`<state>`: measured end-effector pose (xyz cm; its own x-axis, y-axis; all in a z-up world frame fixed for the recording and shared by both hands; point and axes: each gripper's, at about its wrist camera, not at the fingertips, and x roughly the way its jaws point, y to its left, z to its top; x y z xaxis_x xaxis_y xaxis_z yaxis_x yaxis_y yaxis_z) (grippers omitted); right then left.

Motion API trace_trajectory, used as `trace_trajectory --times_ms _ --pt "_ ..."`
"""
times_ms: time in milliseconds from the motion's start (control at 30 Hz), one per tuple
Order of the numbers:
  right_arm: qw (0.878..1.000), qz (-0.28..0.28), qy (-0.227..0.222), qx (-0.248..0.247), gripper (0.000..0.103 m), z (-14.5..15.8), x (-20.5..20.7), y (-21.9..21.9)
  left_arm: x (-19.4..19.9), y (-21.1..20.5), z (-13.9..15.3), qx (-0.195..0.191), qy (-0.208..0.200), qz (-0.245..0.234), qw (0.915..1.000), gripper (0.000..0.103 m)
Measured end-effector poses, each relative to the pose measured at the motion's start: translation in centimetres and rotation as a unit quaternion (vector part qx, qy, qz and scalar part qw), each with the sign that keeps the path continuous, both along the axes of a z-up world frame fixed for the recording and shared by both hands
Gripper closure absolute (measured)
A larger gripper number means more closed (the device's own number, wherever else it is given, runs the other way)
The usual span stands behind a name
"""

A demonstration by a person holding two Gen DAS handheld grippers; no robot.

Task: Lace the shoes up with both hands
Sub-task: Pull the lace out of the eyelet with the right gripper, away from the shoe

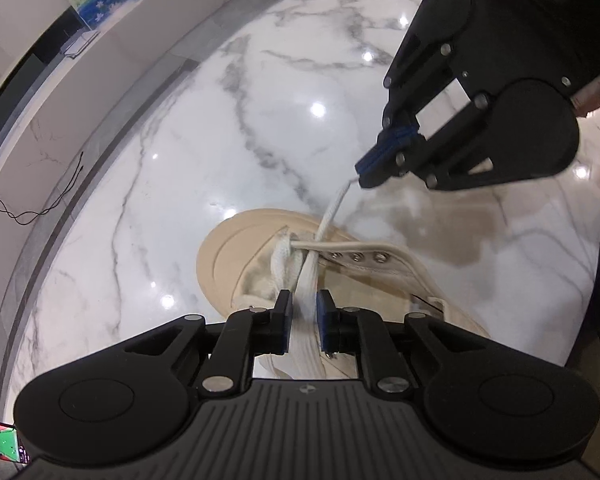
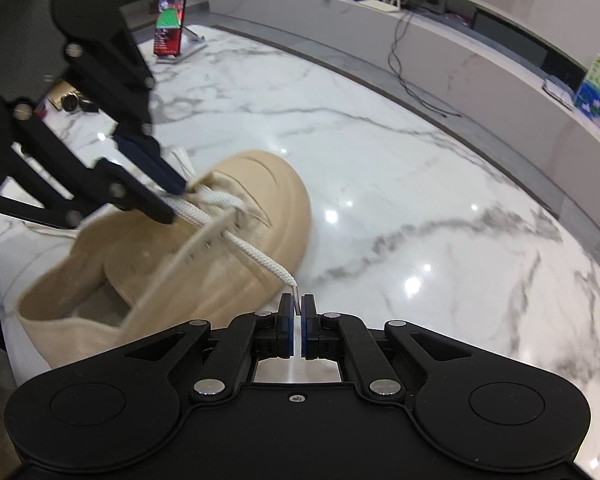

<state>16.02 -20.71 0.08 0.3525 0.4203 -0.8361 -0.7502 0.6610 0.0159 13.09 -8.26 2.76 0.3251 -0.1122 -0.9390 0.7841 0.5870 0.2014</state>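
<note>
right gripper (image 2: 297,312) pinches lace tip (image 2: 296,294) (beige shoe (image 2: 236,240) blurred, heel cut off).

The sneaker (image 2: 236,216) is beige with a tan rubber toe cap, and its shoelace (image 2: 256,254) is white with a woven weave. The table (image 2: 400,184) is glossy white marble with grey veins. Both the left gripper (image 1: 304,312) and the right gripper (image 2: 297,316) are black with blue pads.
</note>
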Motion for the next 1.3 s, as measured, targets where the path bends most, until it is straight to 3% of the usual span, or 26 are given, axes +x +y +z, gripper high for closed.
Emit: trace_trajectory --times_ms 433,600,1300 --pt "0.999 -0.028 0.002 -0.028 0.101 0.5 -2.1 -3.7 -2.0 1.1 0.6 0.043 -0.013 0.007 0.9990 0.091" --pt "0.997 -0.043 -0.003 -0.063 0.101 0.0 -2.4 -4.7 -2.8 1.3 0.9 0.051 -0.015 0.008 0.9986 0.091" --pt "0.992 -0.089 -0.011 -0.091 0.101 1.3 -5.0 -10.0 -4.9 2.8 0.1 0.095 -0.010 0.016 0.9953 0.091"
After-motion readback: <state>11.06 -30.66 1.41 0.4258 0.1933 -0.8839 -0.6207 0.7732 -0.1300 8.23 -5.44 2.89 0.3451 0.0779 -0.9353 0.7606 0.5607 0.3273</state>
